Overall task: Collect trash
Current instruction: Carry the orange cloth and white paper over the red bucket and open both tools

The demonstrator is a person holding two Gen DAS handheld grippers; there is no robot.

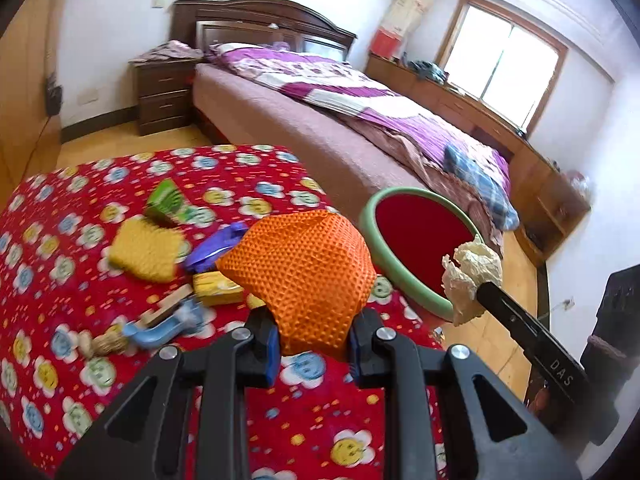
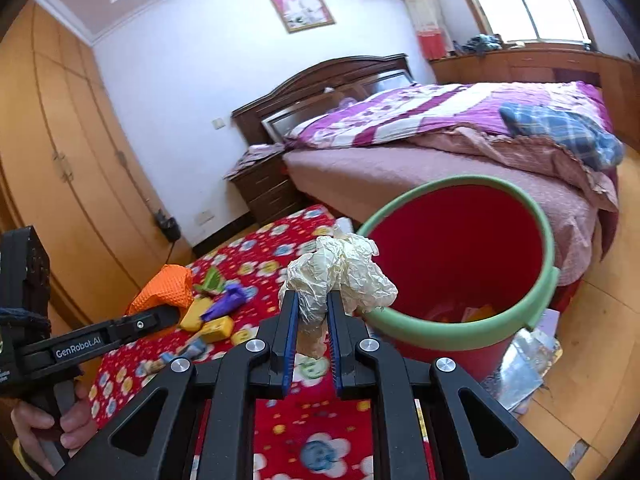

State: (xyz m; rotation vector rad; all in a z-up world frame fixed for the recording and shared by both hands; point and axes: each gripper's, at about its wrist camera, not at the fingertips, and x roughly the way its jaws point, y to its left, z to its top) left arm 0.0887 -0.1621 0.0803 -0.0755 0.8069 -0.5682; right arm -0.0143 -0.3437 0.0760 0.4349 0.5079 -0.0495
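Left wrist: left gripper (image 1: 312, 350) pinches orange textured wad (image 1: 298, 276) above flowered red blanket (image 1: 60, 280) | right gripper (image 2: 313, 320) clamps crumpled paper (image 2: 340, 276) beside red bin's green rim (image 2: 452, 334)

Our left gripper (image 1: 312, 344) clamps the orange cloth (image 1: 304, 272) left of the bin (image 2: 460, 332); our right gripper (image 2: 314, 316) (beside its rim) pinches crumpled paper (image 2: 340, 276).
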